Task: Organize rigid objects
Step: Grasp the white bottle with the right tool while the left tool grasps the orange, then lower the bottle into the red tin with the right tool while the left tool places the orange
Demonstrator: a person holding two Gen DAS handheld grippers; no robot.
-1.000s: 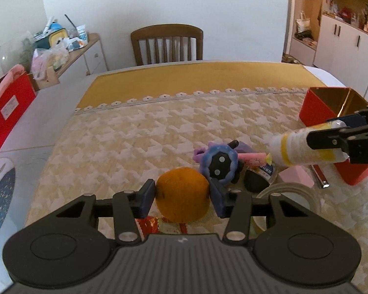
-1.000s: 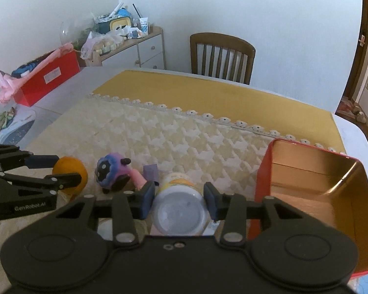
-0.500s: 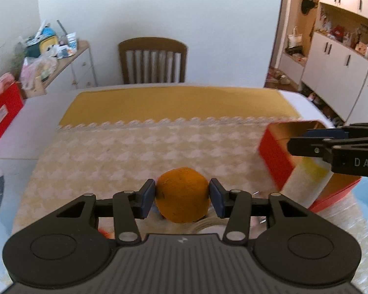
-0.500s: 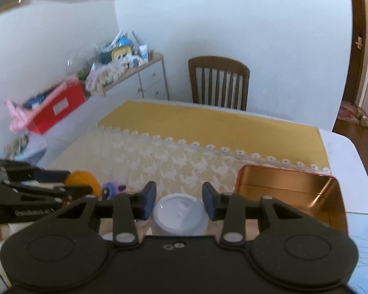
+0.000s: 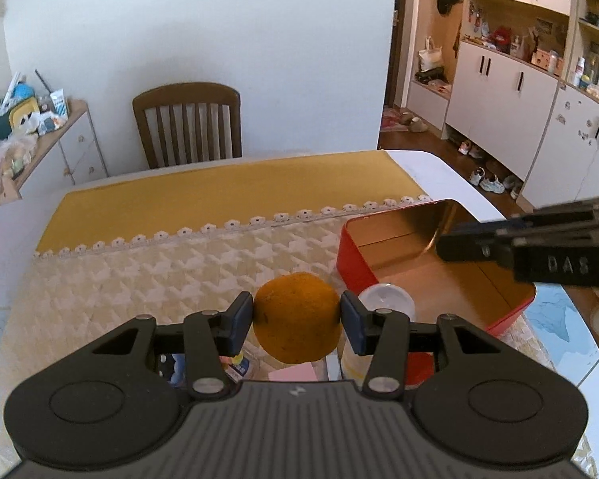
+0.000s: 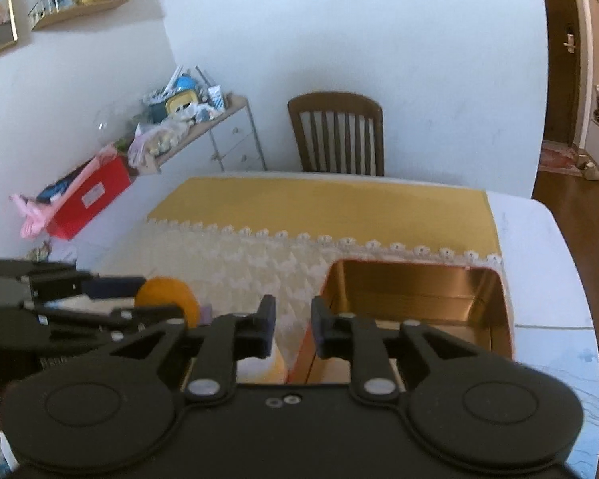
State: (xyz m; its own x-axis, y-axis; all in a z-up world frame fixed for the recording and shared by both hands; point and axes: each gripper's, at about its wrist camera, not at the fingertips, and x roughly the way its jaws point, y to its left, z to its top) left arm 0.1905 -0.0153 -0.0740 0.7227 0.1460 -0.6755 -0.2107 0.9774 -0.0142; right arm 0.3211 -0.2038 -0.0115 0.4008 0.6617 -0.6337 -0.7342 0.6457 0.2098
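The left gripper (image 5: 297, 321) pinches a round orange fruit (image 5: 296, 316) between its two dark blue pads, holding it above the cream patterned tablecloth (image 5: 147, 275), just to the near left of the open red tin box with a gold inside (image 5: 411, 239). The right gripper (image 6: 292, 329) has just been closing and nothing is between its pads, which stand a narrow gap apart, over the near left wall of the same red tin (image 6: 419, 291). A white and yellow cylindrical bottle with a white cap (image 5: 385, 303) stands on the cloth just outside the tin's near left side, below both grippers. A brown wooden chair (image 5: 187, 123) stands at the far end of the table.
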